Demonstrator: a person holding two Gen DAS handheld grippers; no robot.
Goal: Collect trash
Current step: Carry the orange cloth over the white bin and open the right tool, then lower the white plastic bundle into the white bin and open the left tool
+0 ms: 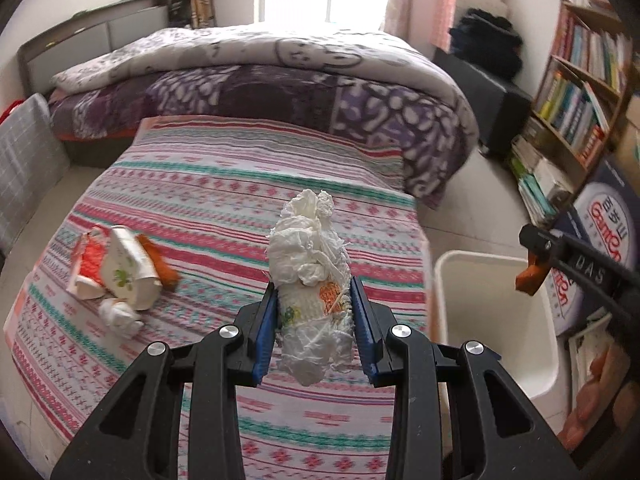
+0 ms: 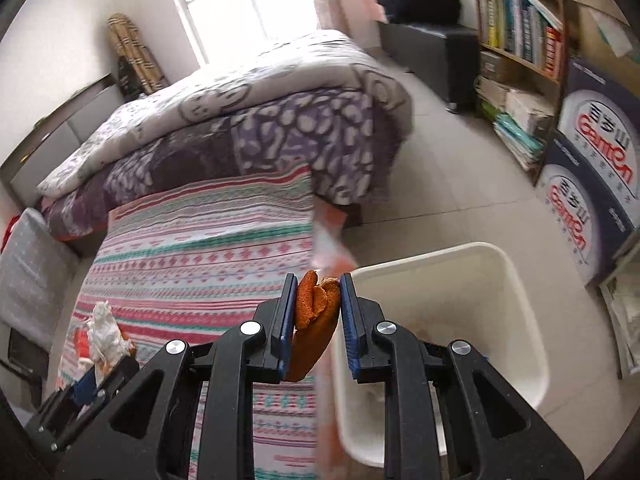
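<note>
My left gripper is shut on a crumpled white paper wad and holds it above the striped cloth. My right gripper is shut on an orange peel at the left rim of the white bin. The right gripper and its peel also show in the left wrist view over the bin. On the cloth at the left lie a torn carton, another orange peel and a small paper ball. The left gripper's wad shows in the right wrist view.
A bed with a purple patterned quilt stands behind the cloth. A bookshelf and printed boxes line the right wall. A grey padded chair is at the left. Tiled floor surrounds the bin.
</note>
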